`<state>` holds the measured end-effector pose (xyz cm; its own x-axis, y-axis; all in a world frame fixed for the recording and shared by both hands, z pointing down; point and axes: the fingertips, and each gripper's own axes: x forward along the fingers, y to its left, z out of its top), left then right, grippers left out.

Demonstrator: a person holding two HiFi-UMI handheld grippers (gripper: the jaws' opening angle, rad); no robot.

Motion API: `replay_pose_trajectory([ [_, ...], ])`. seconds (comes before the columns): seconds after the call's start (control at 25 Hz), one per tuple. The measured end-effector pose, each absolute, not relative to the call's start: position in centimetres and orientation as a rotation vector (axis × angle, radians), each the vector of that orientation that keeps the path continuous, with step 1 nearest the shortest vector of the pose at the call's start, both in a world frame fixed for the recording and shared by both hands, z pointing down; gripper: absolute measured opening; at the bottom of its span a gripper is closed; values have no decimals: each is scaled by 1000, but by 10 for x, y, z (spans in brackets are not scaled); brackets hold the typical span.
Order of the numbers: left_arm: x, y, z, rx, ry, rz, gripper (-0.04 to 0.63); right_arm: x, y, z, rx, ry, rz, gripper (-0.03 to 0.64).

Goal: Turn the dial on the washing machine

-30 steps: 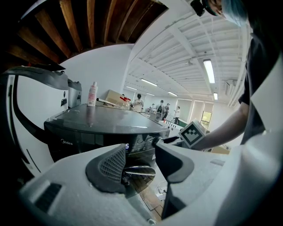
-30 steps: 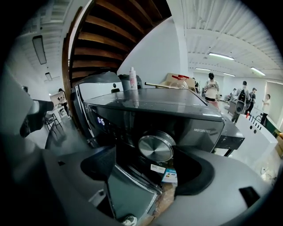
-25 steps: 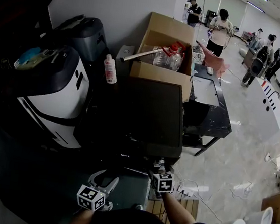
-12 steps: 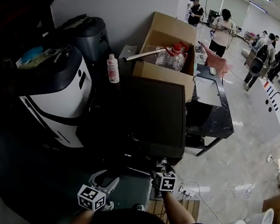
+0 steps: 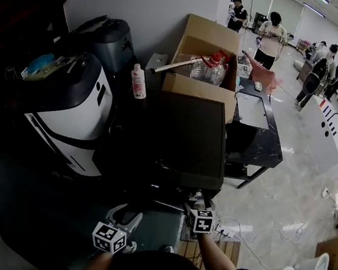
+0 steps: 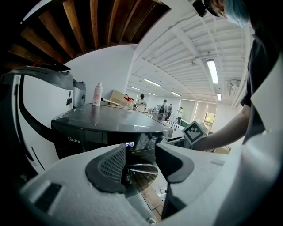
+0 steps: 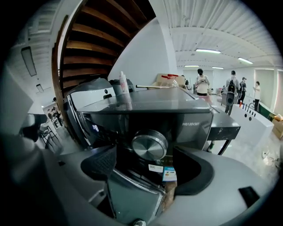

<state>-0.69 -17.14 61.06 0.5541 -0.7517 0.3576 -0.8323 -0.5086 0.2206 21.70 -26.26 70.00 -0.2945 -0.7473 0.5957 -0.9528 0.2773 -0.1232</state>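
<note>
Barely anything has moved: the right claw (image 7: 148, 165) stays spread just short of the silver dial (image 7: 149, 145) on the washing machine (image 5: 181, 139) front, so turning seems unstarted; the left claw (image 6: 139, 161) idles released, empty.

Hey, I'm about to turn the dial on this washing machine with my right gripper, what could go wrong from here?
1. The right hand-held gripper has its jaws apart, and the shiny dial sits ahead of them, not yet between them. Closing early could pinch only its rim and slip.
2. The left hand-held gripper hangs open close to the washing machine front. It might knock the panel as you twist.
</note>
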Motion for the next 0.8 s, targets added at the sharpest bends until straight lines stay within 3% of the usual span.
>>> replay_pose_trajectory([
  [0.32, 0, -171, 611, 2442, -1270, 297, 204, 200, -260, 672, 1467, -2185, 453, 380],
  [0.8, -5, -173, 611, 2437, -1274, 282, 203, 195, -262, 682, 1434, -2150, 454, 382],
])
